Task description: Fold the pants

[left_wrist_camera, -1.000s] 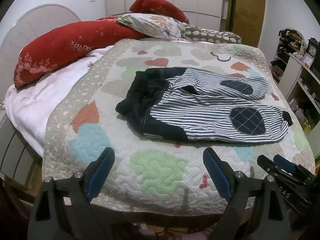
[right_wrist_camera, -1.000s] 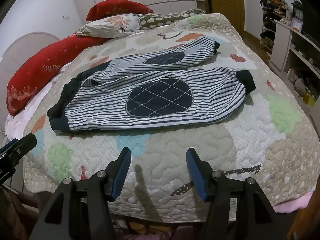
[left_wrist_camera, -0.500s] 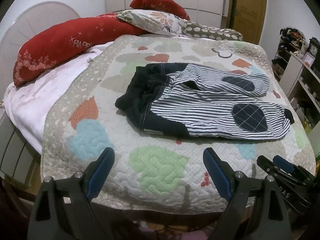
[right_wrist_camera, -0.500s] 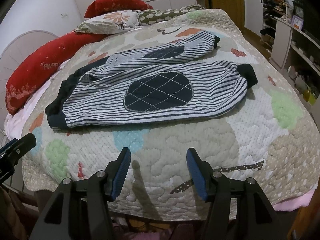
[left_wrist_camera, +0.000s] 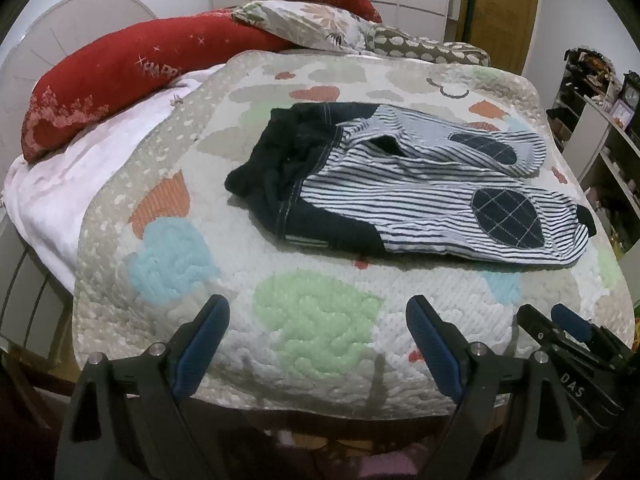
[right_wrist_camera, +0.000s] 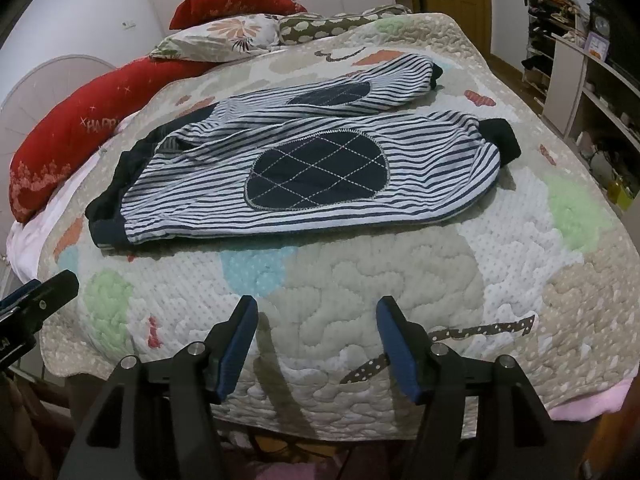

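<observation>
Two tools sit low in my views, both aimed down over the near edge of the bed. My left tool (left_wrist_camera: 318, 312) has its blue pads spread wide with nothing between them, only the quilt (left_wrist_camera: 316, 320) below. My right tool (right_wrist_camera: 316, 314) is narrower, its jaws are opening, and nothing is between them either; neither tool touches the cloth. In the left view I also catch the right tool's black fingers at the lower right edge, and in the right view the left tool's tip pokes in at the far left.

I see the striped pants (right_wrist_camera: 312, 160) lying flat on the quilt toward the middle of the bed, well apart from both tools. They are unfolded: the dark waistband (left_wrist_camera: 276, 160) lies bunched toward the left, and the two legs run out to the right, side by side, the far one slightly angled away. Each leg carries a dark quilted knee patch (right_wrist_camera: 318, 174), and the near leg ends in a dark cuff (right_wrist_camera: 500, 142).

Behind the pants I see a long red pillow (left_wrist_camera: 132, 80) along the left side, a floral pillow (left_wrist_camera: 308, 24) at the head, and a white blanket (left_wrist_camera: 60, 192) under the quilt's left edge. Shelves (right_wrist_camera: 592, 80) stand at the right.
</observation>
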A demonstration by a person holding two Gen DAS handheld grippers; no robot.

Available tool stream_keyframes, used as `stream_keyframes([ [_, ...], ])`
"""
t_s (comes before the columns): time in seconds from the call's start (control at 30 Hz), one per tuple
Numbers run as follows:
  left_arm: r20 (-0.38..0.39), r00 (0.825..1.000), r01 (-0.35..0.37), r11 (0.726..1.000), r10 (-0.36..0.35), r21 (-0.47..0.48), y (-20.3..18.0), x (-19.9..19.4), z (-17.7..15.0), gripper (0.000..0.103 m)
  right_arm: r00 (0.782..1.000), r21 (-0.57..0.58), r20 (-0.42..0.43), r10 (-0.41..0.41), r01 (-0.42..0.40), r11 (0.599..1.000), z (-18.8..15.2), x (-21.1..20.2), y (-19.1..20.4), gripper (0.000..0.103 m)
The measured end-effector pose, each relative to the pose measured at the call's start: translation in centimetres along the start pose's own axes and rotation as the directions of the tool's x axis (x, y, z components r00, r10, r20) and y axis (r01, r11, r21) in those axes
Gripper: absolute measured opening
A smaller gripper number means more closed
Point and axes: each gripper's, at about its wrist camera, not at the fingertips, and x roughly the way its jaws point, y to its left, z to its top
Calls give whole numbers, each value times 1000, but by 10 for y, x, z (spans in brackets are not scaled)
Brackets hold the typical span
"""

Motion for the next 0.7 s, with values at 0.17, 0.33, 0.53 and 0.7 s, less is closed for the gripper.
stream_keyframes([
  [0.17, -19, 1000, 0, 1000, 0, 0, 0, 7, -2, 89, 1000, -16, 6, -5, 6, 1000, -4, 3, 1, 68],
  [0.33, -32, 998, 59, 998, -59, 14, 5, 10, 4, 89, 1000, -46, 12, -3, 3, 999, -6, 5, 3, 71],
  [0.53, 117, 992, 50, 999, -50, 1, 44, -7, 55, 90, 997, -114, 58, 55, -48, 992, 27, -9, -9, 72],
  [0.7, 38, 991, 126, 992, -127, 30, 55, 30, 113, 91, 994, -302, 106, 39, -5, 953, 105, -7, -6, 72],
])
